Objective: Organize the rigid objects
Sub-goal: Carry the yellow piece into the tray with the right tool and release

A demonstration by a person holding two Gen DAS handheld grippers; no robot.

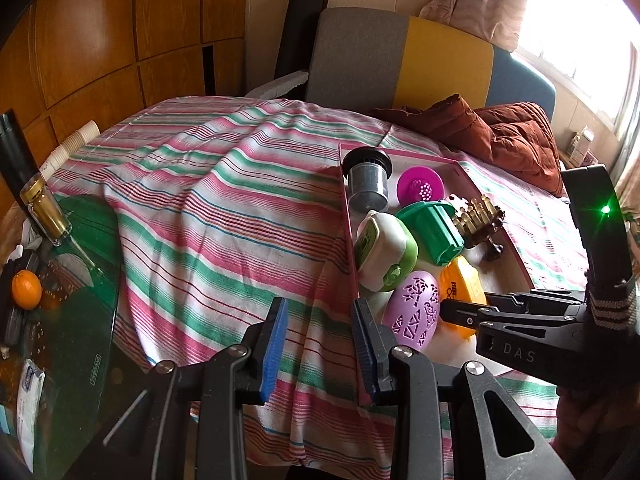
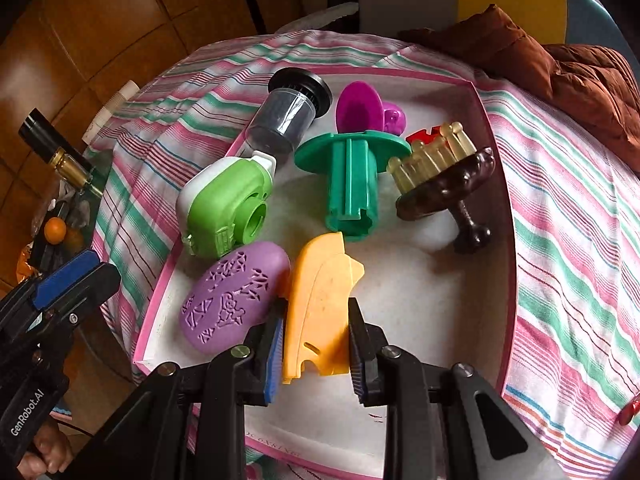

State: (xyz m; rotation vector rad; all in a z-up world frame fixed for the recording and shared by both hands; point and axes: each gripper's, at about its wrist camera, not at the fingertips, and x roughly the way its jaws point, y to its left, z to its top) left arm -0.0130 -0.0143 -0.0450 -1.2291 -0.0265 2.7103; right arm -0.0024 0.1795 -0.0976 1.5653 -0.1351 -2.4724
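1. Tray [image 2: 494, 152] contents show best in your right wrist view: your right hand-held gripper [image 2: 316, 344] is clamped on the orange plastic piece [image 2: 320, 304], held upright over the tray's near half, beside the purple oval case [image 2: 232, 300].
2. That view alone shows the orange piece pinched between the pads; from your left wrist view you see only part of it [image 1: 464, 284] behind the right hand-held gripper's [image 1: 452, 312] black body.
3. Your left hand-held gripper [image 1: 320, 344] is narrowed with nothing between its pads, hanging over the striped cloth [image 1: 208, 216] just outside the tray's left wall [image 1: 348, 236].
4. Only the left view shows the wide bare cloth left of the tray, up to the glass surface [image 1: 80, 320] with an orange fruit [image 1: 26, 290].
5. Inside the tray, the far half is crowded: green-white case [image 2: 224, 208], green flanged part [image 2: 352, 184], brown brush [image 2: 444, 184], grey canister [image 2: 288, 116], magenta piece [image 2: 360, 108]. The near right part of the tray floor is bare.
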